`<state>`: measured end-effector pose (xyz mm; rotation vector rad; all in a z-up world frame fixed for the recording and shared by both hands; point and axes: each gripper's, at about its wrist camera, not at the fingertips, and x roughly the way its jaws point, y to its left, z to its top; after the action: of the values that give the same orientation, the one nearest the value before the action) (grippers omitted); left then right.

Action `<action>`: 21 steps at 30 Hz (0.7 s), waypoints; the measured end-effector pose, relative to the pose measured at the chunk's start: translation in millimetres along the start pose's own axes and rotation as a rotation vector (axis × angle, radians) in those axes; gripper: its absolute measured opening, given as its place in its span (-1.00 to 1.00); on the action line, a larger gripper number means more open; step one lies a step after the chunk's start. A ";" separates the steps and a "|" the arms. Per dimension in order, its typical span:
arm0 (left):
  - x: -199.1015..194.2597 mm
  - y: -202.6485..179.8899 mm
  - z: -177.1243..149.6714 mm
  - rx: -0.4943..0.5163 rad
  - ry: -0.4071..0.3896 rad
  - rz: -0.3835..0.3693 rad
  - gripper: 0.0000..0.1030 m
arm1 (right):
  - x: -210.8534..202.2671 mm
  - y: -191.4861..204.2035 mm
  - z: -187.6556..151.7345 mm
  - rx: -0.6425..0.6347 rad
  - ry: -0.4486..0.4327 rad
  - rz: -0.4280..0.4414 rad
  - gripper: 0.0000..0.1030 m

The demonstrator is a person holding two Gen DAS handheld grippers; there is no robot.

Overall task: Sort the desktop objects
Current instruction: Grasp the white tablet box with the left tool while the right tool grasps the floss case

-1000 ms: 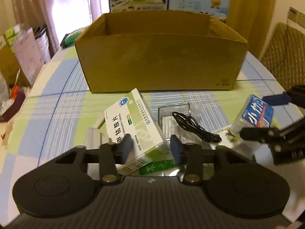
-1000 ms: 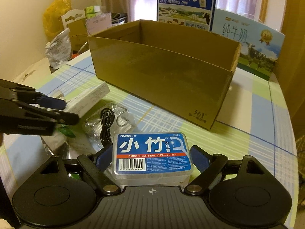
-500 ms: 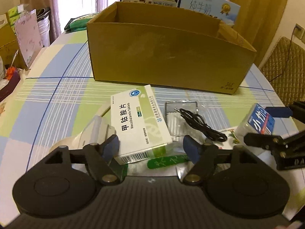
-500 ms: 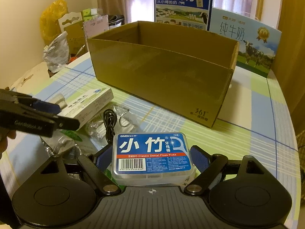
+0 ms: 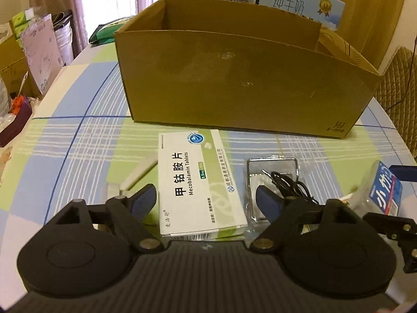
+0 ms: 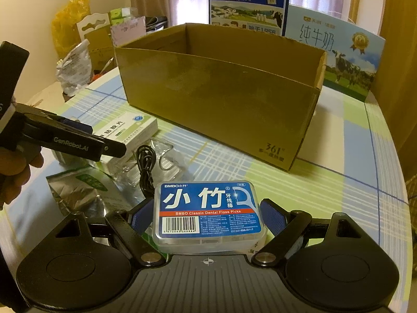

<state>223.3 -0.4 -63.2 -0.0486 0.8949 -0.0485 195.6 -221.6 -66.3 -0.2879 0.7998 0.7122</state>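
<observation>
The left claw [image 5: 206,200] stands apart around the tablet box [image 5: 199,182], its pads just clear of the box's sides – the box lies flat on the bench [image 5: 78,140], in front of the carton [image 5: 234,78]. The right claw [image 6: 207,216] is likewise spread, one pad on each side of the floss case [image 6: 208,212], which rests on the bench in front of the carton's right corner. Between the two, also before the carton, lie a black cable [image 6: 146,167] and a foil pouch [image 6: 75,190] – the cable over clear wrapping
</observation>
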 end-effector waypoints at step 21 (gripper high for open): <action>41.9 -4.0 17.7 0.176 0.033 0.049 0.41 | 9.5 0.4 4.0 0.013 0.010 -0.022 0.63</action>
<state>263.2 -6.6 -84.4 0.1387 0.9211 -0.0822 202.1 -214.8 -70.6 -0.2886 0.8088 0.6851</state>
